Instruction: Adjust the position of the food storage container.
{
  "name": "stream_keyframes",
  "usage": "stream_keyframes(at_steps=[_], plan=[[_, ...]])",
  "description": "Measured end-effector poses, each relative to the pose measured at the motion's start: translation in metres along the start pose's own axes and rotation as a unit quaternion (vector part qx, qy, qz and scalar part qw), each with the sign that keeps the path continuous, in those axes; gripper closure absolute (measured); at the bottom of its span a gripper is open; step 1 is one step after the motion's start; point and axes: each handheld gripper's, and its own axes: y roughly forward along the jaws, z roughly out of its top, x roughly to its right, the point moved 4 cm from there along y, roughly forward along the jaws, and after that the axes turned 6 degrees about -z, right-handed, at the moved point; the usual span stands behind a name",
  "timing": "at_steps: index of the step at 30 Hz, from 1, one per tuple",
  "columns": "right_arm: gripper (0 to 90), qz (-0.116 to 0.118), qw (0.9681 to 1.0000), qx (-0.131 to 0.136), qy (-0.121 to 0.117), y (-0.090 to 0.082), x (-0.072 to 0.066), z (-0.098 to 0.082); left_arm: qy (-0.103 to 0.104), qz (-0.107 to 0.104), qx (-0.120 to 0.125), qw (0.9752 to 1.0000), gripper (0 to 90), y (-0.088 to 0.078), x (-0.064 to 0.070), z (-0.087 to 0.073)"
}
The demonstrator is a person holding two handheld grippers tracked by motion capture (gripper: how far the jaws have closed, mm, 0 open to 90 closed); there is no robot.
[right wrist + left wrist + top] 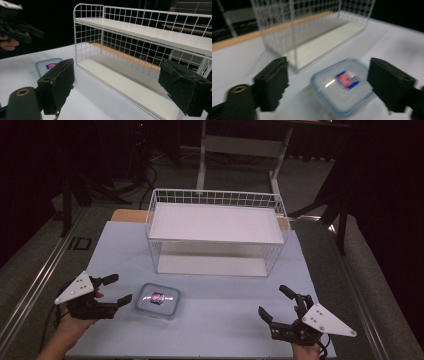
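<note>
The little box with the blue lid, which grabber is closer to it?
Left. The left gripper sits open right beside the box, almost touching its edge. The right gripper is open too, farther off across the table.

High view: fixed above the near edge, facing 12 o'clock and down, far enough to take in the whole table (210, 320). Left gripper cam: low and close at the 7 o'clock corner, blurred, looking past the box (343, 86) to the rack (312, 27). Right gripper cam: low at 5 o'clock, facing about 11, near the rack's front. All three share rack and box
</note>
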Motion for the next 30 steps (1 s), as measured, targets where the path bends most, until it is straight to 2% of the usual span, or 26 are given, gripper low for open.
stream_keyframes(at_steps=[1, 3, 4, 6, 8, 10, 11, 13, 14, 17, 18, 20, 22, 23, 25, 27, 30], plan=[[13.5, -0.001, 1.0000, 0.001, 0.000, 0.000, 0.000, 0.000, 0.002, -0.001, -0.010, 1.0000, 39.9, 0.002, -0.004, -0.005], [13.5, 0.001, 1.0000, 0.000, 0.000, 0.001, 0.000, 0.000, 0.013, 0.016, -0.023, 0.9995, 40.8, 0.006, -0.009, -0.012], [13.5, -0.001, 1.0000, -0.002, -0.002, 0.001, 0.000, -0.001, 0.013, 0.024, -0.037, 0.9989, 50.4, 0.009, -0.014, -0.019], [13.5, 0.003, 1.0000, -0.003, -0.001, 0.002, -0.001, -0.001, 0.013, 0.026, -0.045, 0.9986, 61.0, 0.011, -0.016, -0.021], [13.5, 0.002, 1.0000, -0.003, -0.002, 0.002, -0.001, -0.001, 0.008, 0.030, -0.068, 0.9972, 63.9, 0.016, -0.019, -0.028], [13.5, 0.003, 1.0000, -0.003, -0.004, 0.002, -0.002, -0.002, 0.005, 0.037, -0.099, 0.9944, 72.6, 0.021, -0.022, -0.034], [13.5, 0.004, 1.0000, -0.005, -0.004, 0.002, -0.002, -0.002, 0.007, 0.043, -0.118, 0.9921, 75.5, 0.024, -0.023, -0.037], [13.5, 0.005, 1.0000, -0.004, -0.004, 0.003, -0.002, -0.002, 0.007, 0.040, -0.142, 0.9891, 78.4, 0.028, -0.023, -0.042], [13.5, 0.005, 1.0000, -0.006, -0.002, 0.003, -0.002, -0.003, 0.010, 0.036, -0.155, 0.9872, 87.3, 0.029, -0.022, -0.045], [13.6, 0.007, 1.0000, -0.006, 0.002, 0.003, -0.002, -0.003, 0.023, 0.012, -0.176, 0.9840, 90.0, 0.033, -0.014, -0.049], [13.6, 0.007, 1.0000, -0.006, 0.002, 0.003, -0.002, -0.003, 0.026, 0.007, -0.177, 0.9838, 90.0, 0.033, -0.012, -0.049], [13.6, 0.008, 0.9999, -0.007, 0.004, 0.004, -0.002, -0.003, 0.031, 0.000, -0.183, 0.9826, 90.0, 0.037, -0.007, -0.050], [13.8, 0.014, 0.9998, -0.010, 0.005, 0.005, -0.003, -0.004, 0.030, -0.004, -0.184, 0.9824, 90.0, 0.040, -0.005, -0.049], [13.8, 0.014, 0.9998, -0.010, 0.005, 0.005, -0.003, -0.004, 0.033, -0.006, -0.190, 0.9812, 90.0, 0.042, -0.004, -0.049], [13.8, 0.016, 0.9998, -0.007, 0.003, 0.005, -0.004, -0.004, 0.034, -0.006, -0.190, 0.9811, 90.0, 0.045, -0.003, -0.049], [13.8, 0.016, 0.9999, -0.006, 0.000, 0.005, -0.004, -0.004, 0.031, -0.009, -0.185, 0.9822, 90.0, 0.050, 0.001, -0.047], [13.8, 0.017, 0.9998, -0.011, 0.004, 0.007, -0.004, -0.005, 0.036, -0.018, -0.191, 0.9808, 90.0, 0.058, 0.009, -0.044]])
